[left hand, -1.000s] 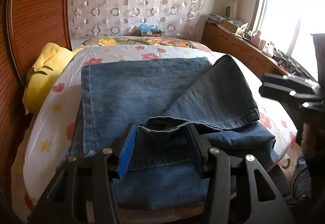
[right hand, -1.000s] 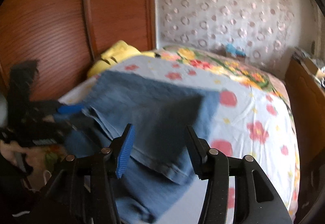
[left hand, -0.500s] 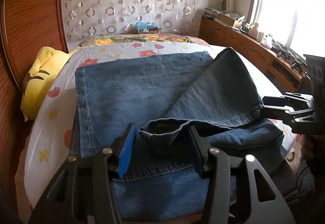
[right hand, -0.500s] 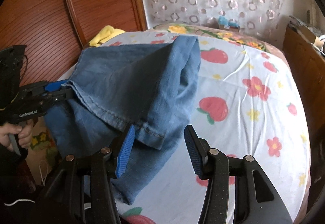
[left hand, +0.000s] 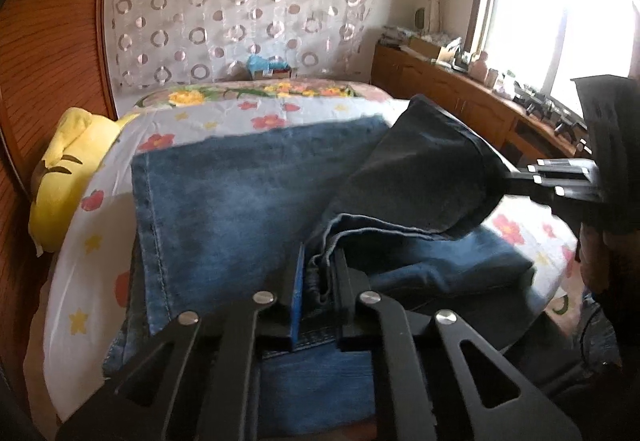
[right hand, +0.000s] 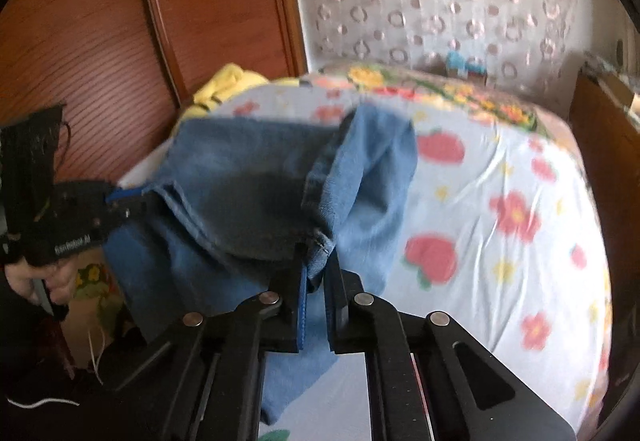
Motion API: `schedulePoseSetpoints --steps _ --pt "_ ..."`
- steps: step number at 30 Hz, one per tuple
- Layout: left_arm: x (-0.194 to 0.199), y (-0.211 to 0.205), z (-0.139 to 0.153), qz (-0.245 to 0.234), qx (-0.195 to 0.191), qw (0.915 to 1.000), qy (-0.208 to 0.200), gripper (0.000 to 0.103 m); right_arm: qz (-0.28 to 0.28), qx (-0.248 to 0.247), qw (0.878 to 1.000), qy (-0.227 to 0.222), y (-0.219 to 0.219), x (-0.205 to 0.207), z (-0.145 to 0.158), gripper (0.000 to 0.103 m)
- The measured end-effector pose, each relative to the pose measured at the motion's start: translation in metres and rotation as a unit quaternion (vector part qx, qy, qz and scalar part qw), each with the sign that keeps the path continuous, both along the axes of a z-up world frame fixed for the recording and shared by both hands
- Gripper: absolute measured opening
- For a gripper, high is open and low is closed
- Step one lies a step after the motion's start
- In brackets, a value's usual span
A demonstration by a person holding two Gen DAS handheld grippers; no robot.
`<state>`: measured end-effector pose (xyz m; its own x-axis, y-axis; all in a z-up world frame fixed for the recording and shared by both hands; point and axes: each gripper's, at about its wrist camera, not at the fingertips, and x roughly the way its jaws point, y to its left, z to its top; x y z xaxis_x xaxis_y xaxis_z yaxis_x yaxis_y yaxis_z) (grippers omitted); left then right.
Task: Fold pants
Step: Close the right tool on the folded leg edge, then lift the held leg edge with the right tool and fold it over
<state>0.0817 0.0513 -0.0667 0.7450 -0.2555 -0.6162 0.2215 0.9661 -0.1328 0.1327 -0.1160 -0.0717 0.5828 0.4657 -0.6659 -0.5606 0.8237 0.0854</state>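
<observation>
**Inspector:** Location of the pants (left hand: 224,201)?

**Assessor:** On the bed (right hand: 500,169), lower portion lying flat, one leg end raised off it. The left claw (left hand: 318,281) is closed tight on a bunched hem; the right claw (right hand: 316,273) is likewise clamped on the hem's other corner.

**Inspector:** Recommendation for the step in hand?

**Assessor:** In my judgement, carry both corners forward level and evenly tensioned, align the hem with the far edge, then lay it down before releasing. Uneven height risks a skewed, creased fold.
</observation>
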Motion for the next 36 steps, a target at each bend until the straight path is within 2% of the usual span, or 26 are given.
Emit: schedulePoseSetpoints --steps 8,11,14,19,26,36 --pt "-0.040 0.005 0.055 -0.002 -0.035 0.9971 -0.067 0.004 0.034 0.003 0.995 -0.093 0.033 0.015 0.082 0.004" --pt "-0.049 0.009 0.068 -0.001 -0.047 0.9961 -0.075 0.004 0.050 0.011 0.993 -0.105 0.054 0.026 0.102 0.004" --pt "-0.056 0.011 0.067 0.004 -0.047 0.9963 -0.073 0.004 0.071 0.019 0.992 -0.104 0.078 0.036 0.109 0.004" --pt "-0.055 0.023 0.043 0.017 -0.041 0.9977 -0.050 0.004 0.102 0.004 0.991 -0.090 0.126 0.053 0.096 0.004" --pt "-0.052 0.036 0.008 0.034 -0.051 0.9981 -0.012 0.004 0.124 -0.026 0.990 -0.057 0.179 0.074 0.053 0.003" --pt "-0.057 0.044 -0.009 0.063 -0.044 0.9970 0.011 0.008 0.131 -0.047 0.990 -0.032 0.220 0.087 0.017 0.004"
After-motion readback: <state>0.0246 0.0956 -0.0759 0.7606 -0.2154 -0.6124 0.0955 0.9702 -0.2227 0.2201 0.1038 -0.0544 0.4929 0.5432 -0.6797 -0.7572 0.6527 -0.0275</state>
